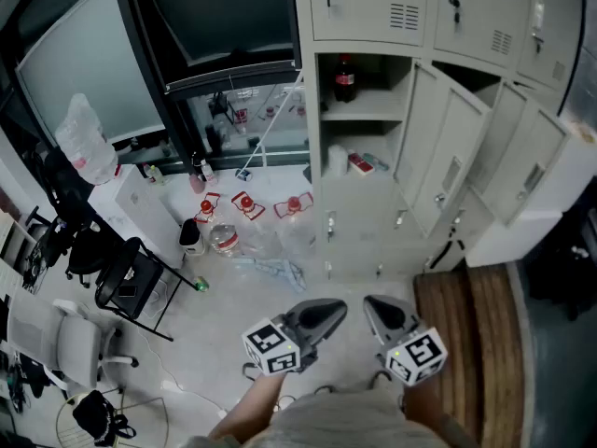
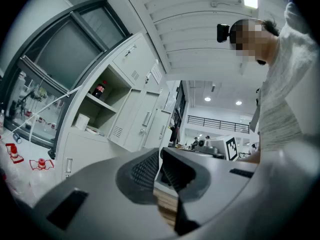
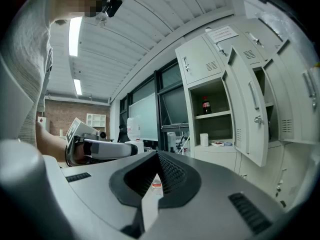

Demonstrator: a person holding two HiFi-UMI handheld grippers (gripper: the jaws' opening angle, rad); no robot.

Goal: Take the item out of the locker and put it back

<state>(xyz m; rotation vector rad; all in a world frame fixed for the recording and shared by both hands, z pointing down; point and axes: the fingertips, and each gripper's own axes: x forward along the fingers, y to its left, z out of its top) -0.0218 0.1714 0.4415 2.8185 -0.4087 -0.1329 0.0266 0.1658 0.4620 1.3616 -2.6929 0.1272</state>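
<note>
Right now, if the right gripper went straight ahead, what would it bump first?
Probably nothing close: the shut right gripper aims left of the open locker, toward a bottle farther off.

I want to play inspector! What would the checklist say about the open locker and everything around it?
Surface: pale floor; wooden platform at the right.
Job's things: locker with its door open; dark bottle upright on the upper shelf; white cup-like thing and small red-and-white item on the lower shelf.
Clutter: clear water jugs on the floor left of the locker; black chair.
Grippers: left hand-held gripper and right hand-held gripper both shut, empty, apart from the locker.
Cables: nothing seen.
Surroundings: dark window; more lockers.
</note>
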